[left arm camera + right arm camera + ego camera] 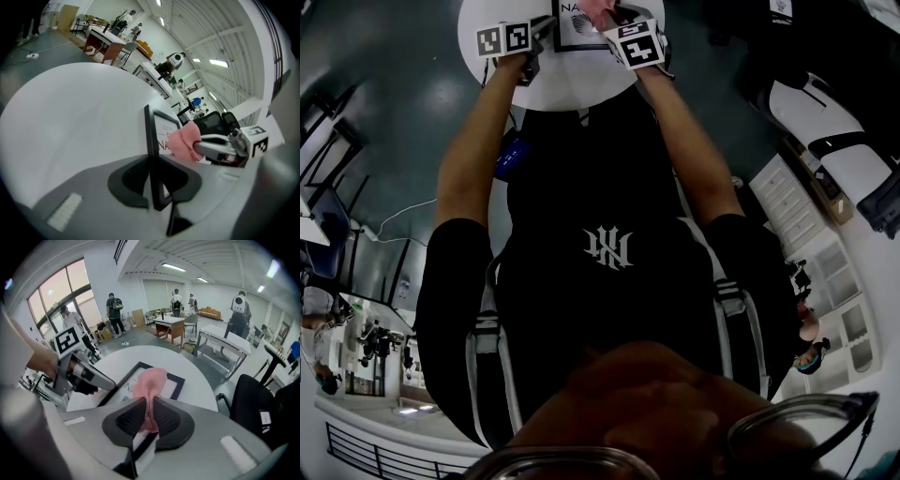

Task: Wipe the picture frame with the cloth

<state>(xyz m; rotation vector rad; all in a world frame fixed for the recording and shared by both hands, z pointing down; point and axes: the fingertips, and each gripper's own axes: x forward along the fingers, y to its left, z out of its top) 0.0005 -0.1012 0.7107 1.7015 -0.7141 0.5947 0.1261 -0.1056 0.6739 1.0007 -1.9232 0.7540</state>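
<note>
A black picture frame point(579, 26) with a white print lies on the round white table point(572, 89) at the top of the head view. My left gripper point(152, 176) is shut on the frame's point(149, 136) near edge, which stands up between its jaws. My right gripper point(150, 413) is shut on a pink cloth point(150, 383), whose bunched end rests on the frame's point(176, 377) glass. In the left gripper view the pink cloth point(183, 140) sits against the print with the right gripper point(220, 146) behind it. The left gripper point(82, 373) shows at the frame's left side.
A black office chair point(262, 399) stands close to the table point(154, 355) on the right. Desks, a brown table point(169, 326) and several standing people are farther back. My own torso and arms fill most of the head view.
</note>
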